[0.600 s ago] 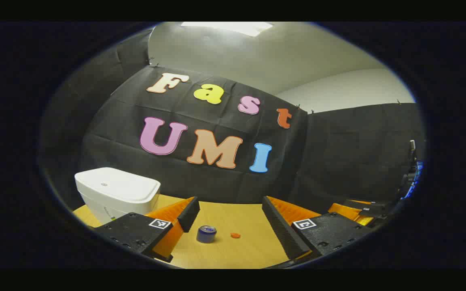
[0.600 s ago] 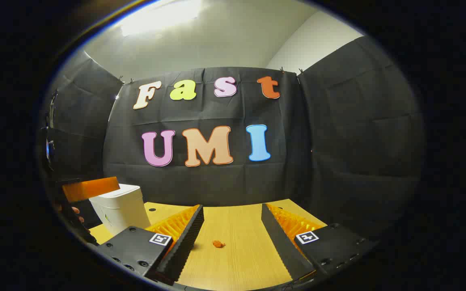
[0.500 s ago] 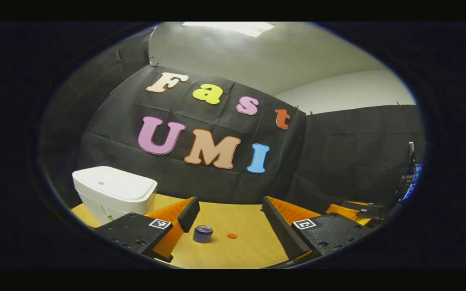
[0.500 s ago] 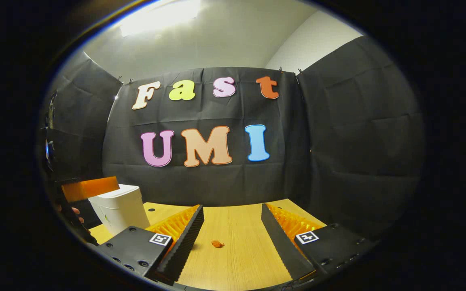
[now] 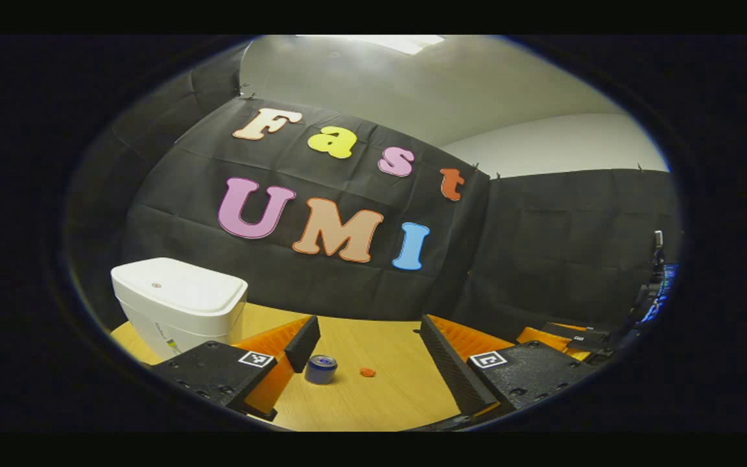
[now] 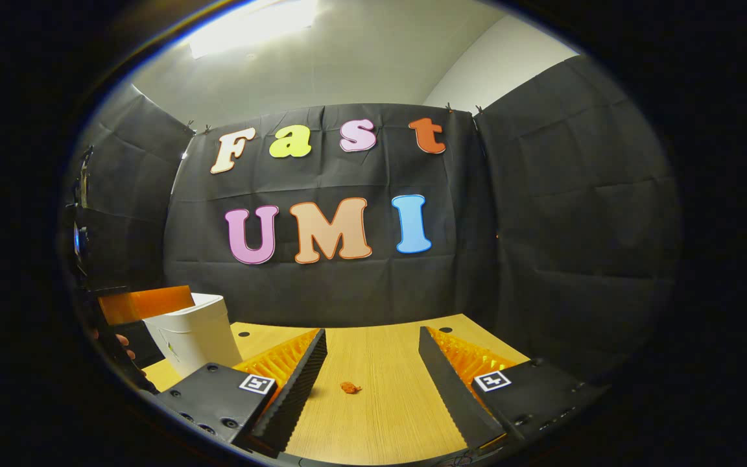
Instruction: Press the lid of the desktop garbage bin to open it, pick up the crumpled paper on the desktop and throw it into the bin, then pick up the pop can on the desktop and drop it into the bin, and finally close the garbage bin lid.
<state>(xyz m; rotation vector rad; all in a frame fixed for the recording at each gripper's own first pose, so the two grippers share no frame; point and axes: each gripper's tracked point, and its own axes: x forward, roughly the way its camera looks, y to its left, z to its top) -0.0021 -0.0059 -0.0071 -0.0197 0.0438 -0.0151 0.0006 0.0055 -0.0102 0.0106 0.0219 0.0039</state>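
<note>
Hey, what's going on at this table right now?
A person holds a hand-held gripper in each hand over a wooden table. Both the left hand-held gripper and the right hand-held gripper are open and empty. The white bin has its lid shut. The blue can and the orange paper wad lie untouched on the table.

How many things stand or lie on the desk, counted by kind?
White garbage bin, lid shut: 1
Blue pop can, upright: 1
Orange crumpled paper: 1
Total: 3
</note>
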